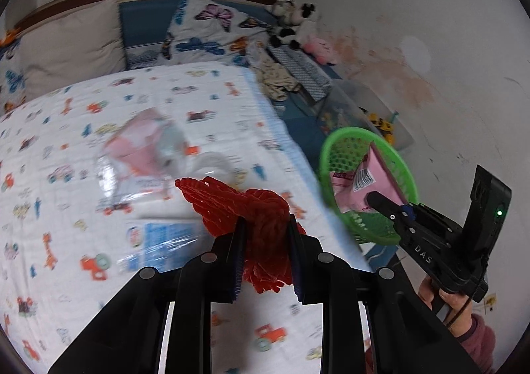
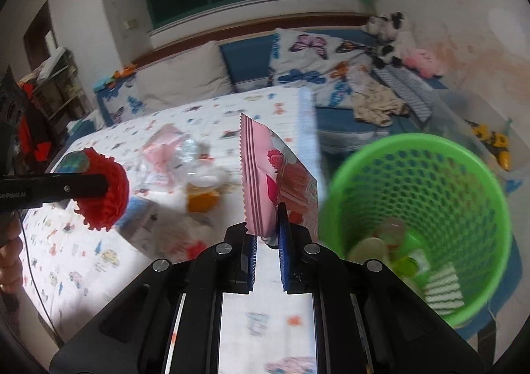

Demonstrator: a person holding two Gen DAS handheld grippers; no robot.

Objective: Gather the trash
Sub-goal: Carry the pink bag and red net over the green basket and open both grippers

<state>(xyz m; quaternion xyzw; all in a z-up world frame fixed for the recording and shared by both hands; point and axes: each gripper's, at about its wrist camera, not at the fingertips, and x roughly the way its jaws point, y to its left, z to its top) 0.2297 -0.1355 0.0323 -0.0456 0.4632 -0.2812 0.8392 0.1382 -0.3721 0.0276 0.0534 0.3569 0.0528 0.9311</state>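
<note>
Left hand-held gripper (image 1: 266, 235): jaws drawn in and clamped on a red mesh net (image 1: 238, 205), a bunched, ribbed wad that bulges out ahead of and below the fingers. The wad is carried clear above the bed (image 1: 66, 241); it touches nothing else. Judged as trash in transit, held high so the loose folds do not drag on the printed sheet.

Right hand-held gripper (image 2: 267, 235): jaws nearly together, pinching the lower corner of a pink snack wrapper (image 2: 265, 175). The wrapper stands upright on edge, serrated seam to the left, printed face to the right. In the left wrist view the wrapper sits at the mouth of the green mesh wastebasket (image 1: 364, 175); whether it has crossed the rim cannot be told. Gripping by the corner leaves the body free to drop once released, in my judgement.

The wastebasket stands off the right edge of the bed, near the wall, mouth tilted toward the camera. It already holds several items, including pale round lids and a striped piece; exact identity unclear.

Remaining on the bed: a clear plastic bag (image 1: 145, 155) with pink print, a blue-and-white packet (image 1: 159, 238), and a cup with orange contents (image 2: 202, 198). All are blurred. Collection is judged partly done.
</note>
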